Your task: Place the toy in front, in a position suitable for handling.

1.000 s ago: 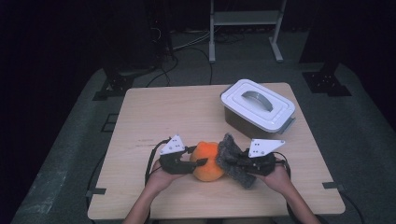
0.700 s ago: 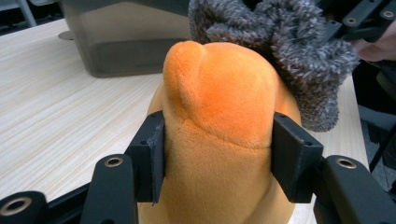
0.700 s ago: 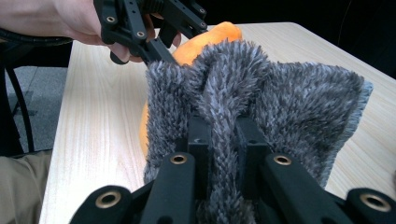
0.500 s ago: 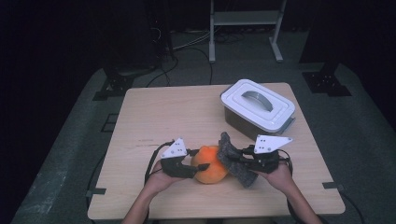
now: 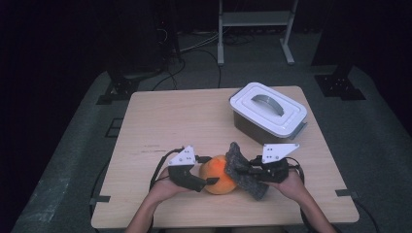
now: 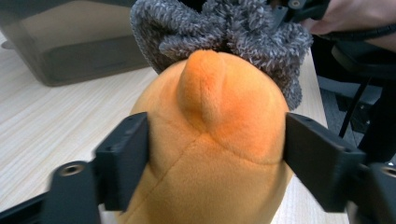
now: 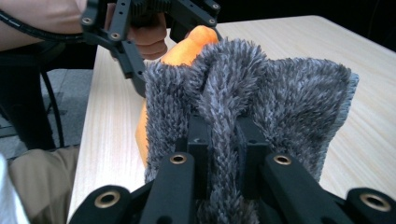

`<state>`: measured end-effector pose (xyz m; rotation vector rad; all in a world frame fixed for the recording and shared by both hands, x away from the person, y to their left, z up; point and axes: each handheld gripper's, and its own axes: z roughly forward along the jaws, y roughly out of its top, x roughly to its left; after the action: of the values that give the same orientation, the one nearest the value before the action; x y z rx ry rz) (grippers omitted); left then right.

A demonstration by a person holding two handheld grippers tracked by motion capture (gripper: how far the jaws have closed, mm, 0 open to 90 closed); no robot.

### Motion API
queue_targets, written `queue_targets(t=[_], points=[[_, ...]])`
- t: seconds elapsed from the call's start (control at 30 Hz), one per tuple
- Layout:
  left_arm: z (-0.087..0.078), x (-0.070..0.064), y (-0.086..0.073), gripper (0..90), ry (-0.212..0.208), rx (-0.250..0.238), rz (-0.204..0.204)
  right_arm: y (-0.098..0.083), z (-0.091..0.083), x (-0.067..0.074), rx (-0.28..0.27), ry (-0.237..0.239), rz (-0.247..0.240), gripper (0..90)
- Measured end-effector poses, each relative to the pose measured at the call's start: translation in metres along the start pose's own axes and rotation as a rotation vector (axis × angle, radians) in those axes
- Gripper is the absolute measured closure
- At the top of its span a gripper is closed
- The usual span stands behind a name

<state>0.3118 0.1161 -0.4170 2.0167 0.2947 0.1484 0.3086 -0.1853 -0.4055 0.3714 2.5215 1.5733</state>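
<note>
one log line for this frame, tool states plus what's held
left tool: jaws just opening, astride orange plush | right tool: shut on grey cloth | lidded box: untouched, far right of table

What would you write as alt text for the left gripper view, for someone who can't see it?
An orange plush toy sits between the two black jaws of the left gripper, which have just been opening and stand at its sides. A fuzzy grey cloth is draped against the toy's far end, with a grey container behind on the wooden table.
</note>
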Motion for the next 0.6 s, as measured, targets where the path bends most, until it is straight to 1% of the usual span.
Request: queue_targets(t=[0.03, 0.07, 0.13, 0.17, 0.27, 0.37, 0.47, 0.53, 0.6], points=[[0.0, -0.001, 0.0, 35.1, 0.001, 0.004, 0.02, -0.001, -0.001, -0.001, 0.001, 0.006, 0.003, 78.3], [0.0, -0.002, 0.0, 38.6, -0.004, 0.007, 0.027, -0.002, -0.002, -0.002, 0.006, 0.015, 0.007, 78.3], [0.0, -0.003, 0.0, 41.0, -0.011, 0.008, 0.038, -0.003, -0.005, -0.004, 0.01, 0.026, 0.014, 78.4], [0.001, -0.004, 0.0, 41.2, -0.014, 0.01, 0.039, -0.004, -0.006, -0.006, 0.01, 0.026, 0.019, 78.4], [0.0, -0.004, -0.001, 41.7, -0.025, 0.012, 0.056, -0.007, -0.011, -0.009, 0.029, 0.0, 0.026, 78.4], [0.0, -0.006, -0.001, 41.7, -0.038, 0.013, 0.067, -0.005, -0.013, -0.009, 0.011, -0.008, 0.035, 78.3], [0.0, -0.007, -0.001, 40.9, -0.054, 0.018, 0.081, 0.001, -0.009, -0.005, -0.01, 0.013, 0.022, 78.3], [0.0, -0.008, -0.002, 39.7, -0.063, 0.023, 0.085, 0.003, -0.005, -0.001, 0.001, 0.024, 0.013, 78.3], [-0.001, -0.008, 0.0, 36.8, -0.066, 0.023, 0.089, 0.002, -0.004, -0.002, 0.0, 0.033, 0.015, 78.3]])
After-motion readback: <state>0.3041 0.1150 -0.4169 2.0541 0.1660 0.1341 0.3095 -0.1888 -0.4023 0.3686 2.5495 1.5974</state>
